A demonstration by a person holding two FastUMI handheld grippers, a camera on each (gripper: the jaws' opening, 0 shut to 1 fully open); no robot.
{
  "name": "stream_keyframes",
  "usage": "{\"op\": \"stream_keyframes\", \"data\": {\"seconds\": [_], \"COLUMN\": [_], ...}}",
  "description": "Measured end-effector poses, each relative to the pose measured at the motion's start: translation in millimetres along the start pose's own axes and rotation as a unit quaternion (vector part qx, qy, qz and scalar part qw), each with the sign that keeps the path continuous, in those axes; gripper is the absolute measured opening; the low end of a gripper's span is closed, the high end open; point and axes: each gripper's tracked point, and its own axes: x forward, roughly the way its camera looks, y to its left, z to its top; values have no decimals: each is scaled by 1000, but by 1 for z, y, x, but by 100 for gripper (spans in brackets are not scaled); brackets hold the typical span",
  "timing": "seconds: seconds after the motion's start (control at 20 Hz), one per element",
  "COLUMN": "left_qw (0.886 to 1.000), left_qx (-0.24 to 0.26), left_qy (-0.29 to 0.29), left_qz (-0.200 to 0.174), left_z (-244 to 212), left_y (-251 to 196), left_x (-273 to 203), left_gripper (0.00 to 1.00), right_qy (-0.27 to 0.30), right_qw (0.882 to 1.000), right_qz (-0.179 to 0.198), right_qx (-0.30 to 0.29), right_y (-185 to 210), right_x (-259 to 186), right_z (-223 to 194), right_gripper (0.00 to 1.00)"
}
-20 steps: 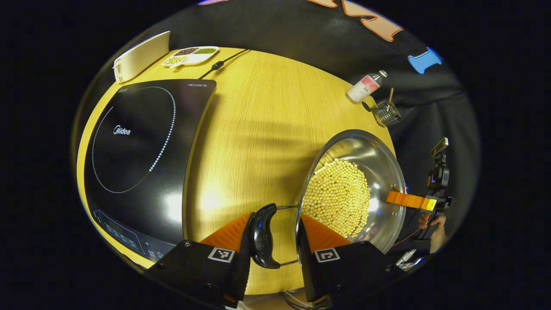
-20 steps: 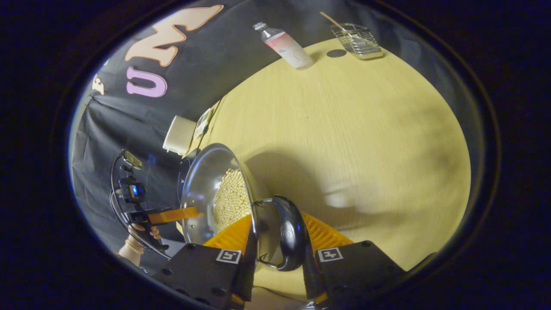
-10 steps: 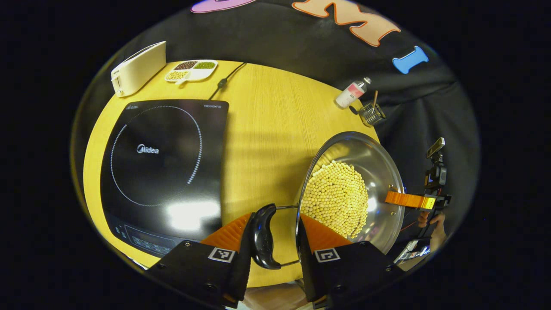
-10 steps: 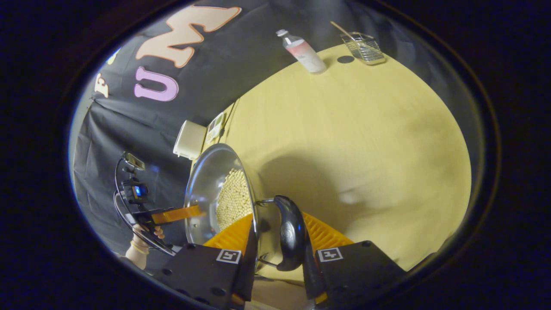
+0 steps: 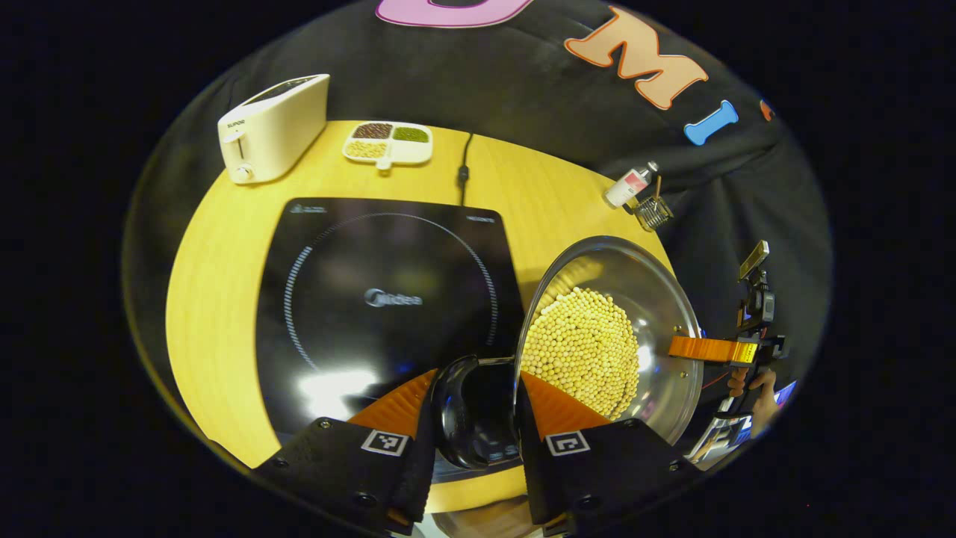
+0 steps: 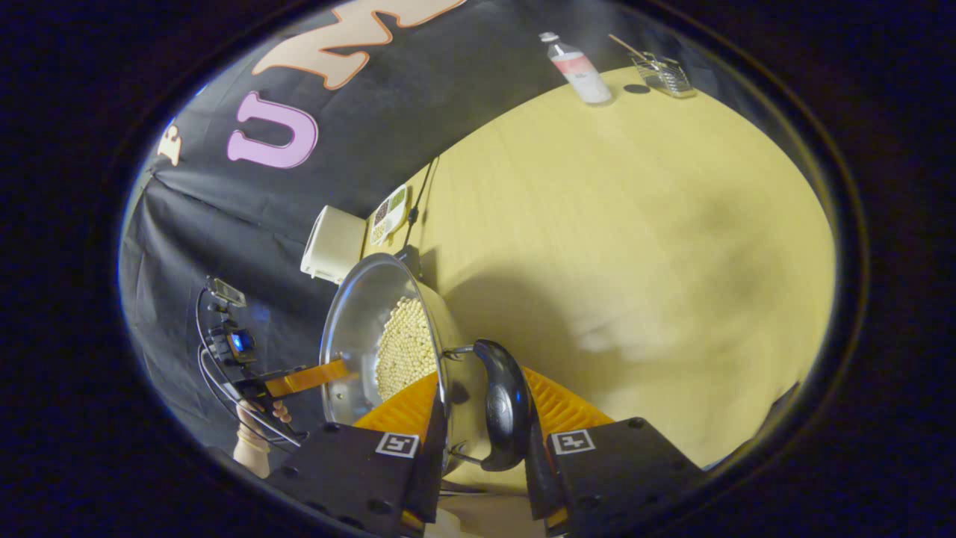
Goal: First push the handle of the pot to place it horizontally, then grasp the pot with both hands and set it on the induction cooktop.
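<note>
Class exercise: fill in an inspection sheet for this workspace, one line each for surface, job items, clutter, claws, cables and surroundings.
Surface: round yellow wooden table.
Job items: shiny steel pot filled with pale yellow beans, held in the air beside the flat black induction cooktop; black side handle over the cooktop's front edge.
Clutter: cream toaster, white divided dish of beans, pink-labelled plastic bottle, small wire basket.
Claws: left claw shut on the pot's handle and rim; right claw shut on the opposite black handle and rim.
Cables: black cord running from the cooktop's back edge.
Surroundings: black cloth wall; a hand holding the right claw.
</note>
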Motion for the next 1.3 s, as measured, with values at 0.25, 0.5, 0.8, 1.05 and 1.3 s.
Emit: {"op": "stream_keyframes", "data": {"seconds": [0.25, 0.5, 0.8, 1.05, 1.3], "left_qw": [1000, 999, 996, 992, 989], "left_qx": [1, -8, 11, 34, 42], "left_qy": [-17, -41, -77, -94, -107], "left_qz": [12, 17, 49, 77, 93], "left_z": [9, 20, 39, 50, 56], "left_y": [56, 86, 120, 141, 152], "left_x": [-6, -5, -6, -13, -12], "left_gripper": [52, 52, 52, 51, 55], "right_qy": [-28, -59, -86, -88, -101], "right_qw": [1000, 998, 996, 995, 994], "right_qz": [-1, 6, 29, 38, 43], "right_qx": [-13, -24, -26, -18, -14], "right_y": [44, 69, 91, 107, 114], "right_x": [36, 61, 93, 114, 122], "right_z": [-2, 11, 19, 17, 23], "right_gripper": [49, 42, 41, 41, 42]}}
